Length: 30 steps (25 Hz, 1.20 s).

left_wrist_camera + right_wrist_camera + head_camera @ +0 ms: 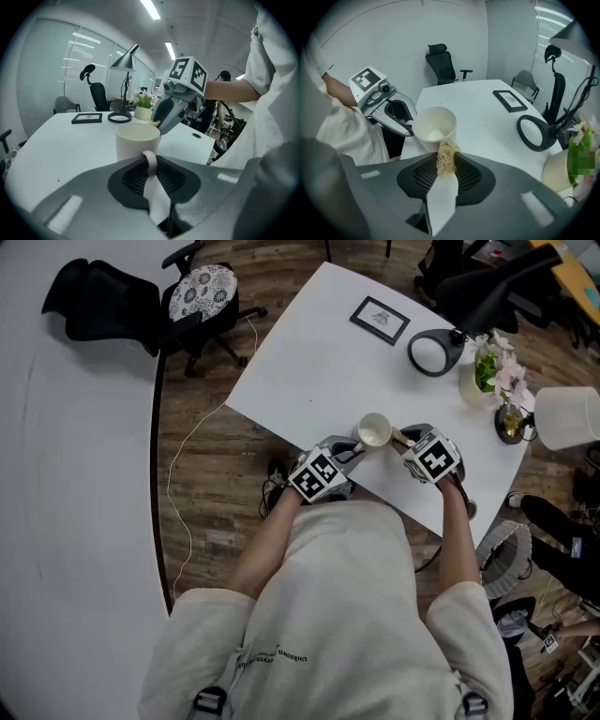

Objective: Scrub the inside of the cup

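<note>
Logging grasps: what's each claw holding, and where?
Left claw: cup by its handle. Right claw: fibrous scrubber by its near end.

Left tongs (354, 452) hold cup (374, 430); right tongs (406, 441) hold scrubber (397, 436) at rim

Shows a white table (309, 362) on a wooden floor (211, 512), bearing a black picture frame (380, 320) near its far edge and, to the right, a black ring-shaped lamp base (434, 352) just beside a pale pot of flowers (473, 385). Adds an office chair (202, 292) with a patterned seat off the table's left corner, a thin cable (183, 474) across the floor, and a white lampshade (567, 416) at the right.
</note>
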Each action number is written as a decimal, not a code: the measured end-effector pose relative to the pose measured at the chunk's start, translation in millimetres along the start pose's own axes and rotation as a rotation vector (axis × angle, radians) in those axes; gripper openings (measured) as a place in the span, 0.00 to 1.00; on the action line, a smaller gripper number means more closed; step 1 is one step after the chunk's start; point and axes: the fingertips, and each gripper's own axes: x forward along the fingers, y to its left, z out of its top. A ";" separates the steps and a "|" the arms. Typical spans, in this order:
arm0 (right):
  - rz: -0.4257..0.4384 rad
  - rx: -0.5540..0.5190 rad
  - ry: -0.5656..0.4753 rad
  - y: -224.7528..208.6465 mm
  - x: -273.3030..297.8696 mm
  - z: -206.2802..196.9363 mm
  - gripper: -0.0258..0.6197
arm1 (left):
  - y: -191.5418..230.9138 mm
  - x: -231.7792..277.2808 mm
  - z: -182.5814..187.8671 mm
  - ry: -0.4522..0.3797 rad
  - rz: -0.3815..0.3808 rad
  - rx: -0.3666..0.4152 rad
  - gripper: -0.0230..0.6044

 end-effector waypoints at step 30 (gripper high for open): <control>0.146 -0.051 -0.118 37.1 2.8 11.2 0.23 | -18.3 8.2 44.4 -0.119 -0.133 -0.037 0.09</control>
